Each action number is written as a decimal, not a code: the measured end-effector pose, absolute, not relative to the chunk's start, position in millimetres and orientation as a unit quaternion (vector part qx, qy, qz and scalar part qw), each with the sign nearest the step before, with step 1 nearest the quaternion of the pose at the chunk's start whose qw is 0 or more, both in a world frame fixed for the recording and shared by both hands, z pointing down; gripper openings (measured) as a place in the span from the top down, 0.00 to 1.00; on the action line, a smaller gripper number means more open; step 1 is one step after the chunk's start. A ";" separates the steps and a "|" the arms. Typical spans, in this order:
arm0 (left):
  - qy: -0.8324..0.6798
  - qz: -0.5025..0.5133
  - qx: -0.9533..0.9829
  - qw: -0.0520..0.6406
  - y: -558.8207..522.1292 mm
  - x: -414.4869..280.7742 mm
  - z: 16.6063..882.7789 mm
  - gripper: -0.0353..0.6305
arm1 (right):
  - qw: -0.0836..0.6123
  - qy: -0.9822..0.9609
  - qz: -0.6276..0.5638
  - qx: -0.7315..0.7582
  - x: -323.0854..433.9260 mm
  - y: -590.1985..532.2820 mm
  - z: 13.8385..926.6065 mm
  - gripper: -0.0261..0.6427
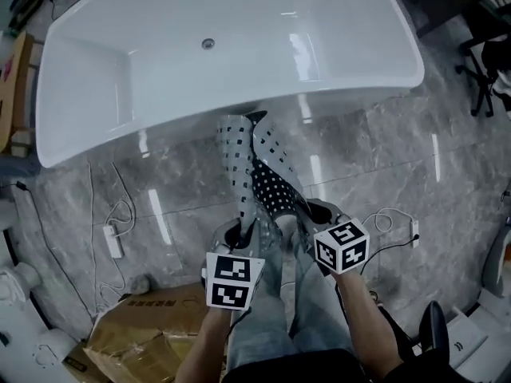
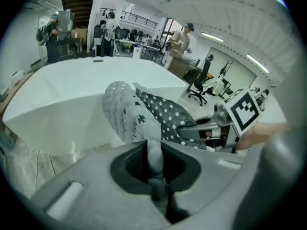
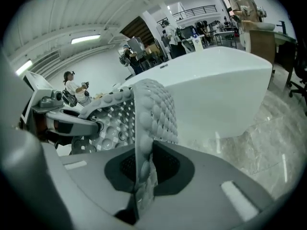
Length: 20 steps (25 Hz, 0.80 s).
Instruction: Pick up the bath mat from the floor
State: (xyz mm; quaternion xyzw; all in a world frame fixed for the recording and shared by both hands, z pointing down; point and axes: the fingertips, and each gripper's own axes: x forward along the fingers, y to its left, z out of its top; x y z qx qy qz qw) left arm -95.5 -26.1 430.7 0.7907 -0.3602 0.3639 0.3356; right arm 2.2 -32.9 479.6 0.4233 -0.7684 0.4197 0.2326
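Note:
The grey perforated bath mat (image 1: 257, 172) hangs folded between my two grippers, off the floor, its far end near the bathtub's side. My left gripper (image 1: 240, 234) is shut on the mat's near left edge; in the left gripper view the mat (image 2: 128, 115) rises from the jaws. My right gripper (image 1: 313, 216) is shut on the mat's near right edge; in the right gripper view the bumpy mat (image 3: 151, 113) stands pinched edge-on between the jaws. In each gripper view the other gripper (image 2: 218, 127) (image 3: 67, 120) shows beside the mat.
A white bathtub (image 1: 128, 70) lies straight ahead on the grey marble floor. A cardboard box (image 1: 148, 329) sits at my lower left, with white cables and a power strip (image 1: 114, 239) beside it. An office chair base (image 1: 483, 70) stands at the far right. People work in the background.

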 end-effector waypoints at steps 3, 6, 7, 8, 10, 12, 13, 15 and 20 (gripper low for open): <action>-0.374 0.350 0.801 0.311 -32.0 -97.8 386.3 0.91 | 0.217 -0.775 0.409 0.431 -3.0 -36.8 436.9 0.93; -0.387 0.335 0.810 0.286 -35.2 -100.3 343.7 0.91 | 0.198 -0.781 0.398 0.438 -7.2 -41.5 397.0 0.93; -0.392 0.329 0.812 0.279 -36.0 -101.6 330.5 0.91 | 0.191 -0.783 0.395 0.440 -8.1 -43.7 384.5 0.93; -0.398 0.323 0.814 0.274 -35.5 -103.2 317.7 0.91 | 0.185 -0.785 0.392 0.443 -9.0 -44.6 372.3 0.93; -0.408 0.315 0.815 0.267 -31.8 -107.8 292.7 0.91 | 0.173 -0.787 0.388 0.448 -10.9 -42.8 347.7 0.93; -0.415 0.309 0.816 0.258 -29.2 -114.1 267.5 0.91 | 0.157 -0.789 0.383 0.455 -13.0 -39.9 322.3 0.93; -0.419 0.306 0.817 0.251 -29.6 -117.9 254.4 0.91 | 0.148 -0.790 0.380 0.458 -14.4 -39.5 309.3 0.93; -0.429 0.295 0.821 0.233 -37.4 -124.7 227.2 0.92 | 0.130 -0.796 0.365 0.464 -16.2 -45.2 282.5 0.93; -0.445 0.255 0.837 0.191 -56.8 -126.3 163.4 0.92 | 0.103 -0.817 0.321 0.468 -15.0 -60.5 218.1 0.93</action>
